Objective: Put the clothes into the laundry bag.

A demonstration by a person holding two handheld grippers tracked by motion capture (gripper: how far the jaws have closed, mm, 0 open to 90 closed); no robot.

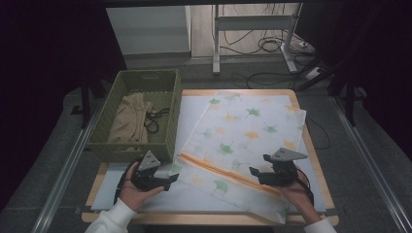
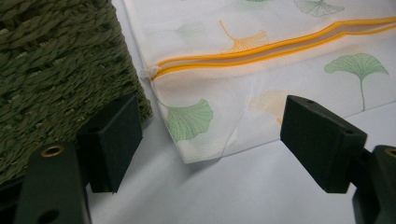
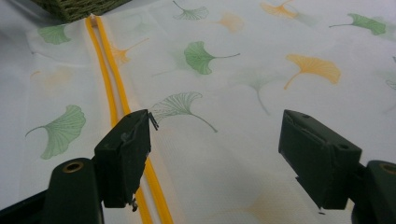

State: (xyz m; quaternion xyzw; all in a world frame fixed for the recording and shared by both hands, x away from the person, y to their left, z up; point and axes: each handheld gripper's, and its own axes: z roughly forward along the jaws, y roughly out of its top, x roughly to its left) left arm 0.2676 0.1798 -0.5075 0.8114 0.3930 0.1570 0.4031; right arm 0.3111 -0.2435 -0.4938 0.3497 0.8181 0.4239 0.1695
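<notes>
Scene: a white mesh laundry bag point(image 1: 243, 141) printed with ginkgo leaves lay flat across the table point(image 1: 311, 160), its near edge toward the person
Zipper: the orange zipper point(image 1: 228, 172) ran slantwise along the bag's near part, and in the left gripper view it looked parted along the stretch in sight, with its end and a small white tab just beside the basket
Basket: a green woven basket point(image 1: 170, 126) stood at the table's far left, touching or nearly touching the bag's corner, with tan cloth point(image 1: 128, 121) and a dark cord inside
Left gripper: the left gripper point(image 1: 170, 182) was there near the bag's near left corner, jaws spread wide, nothing between them, the corner lying just ahead on the table
Right gripper: the right gripper point(image 1: 253, 171) sat over the bag close to the zipper line, jaws spread as well, gripping nothing, one jaw right above the orange tape
Done so far: by my read, the bag was laid out and both grippers were lined up on it, and that was about all
Left to do: no hold on the fabric yet, the cloth was in the basket, so the filling looked to be ahead, if that was the job
</notes>
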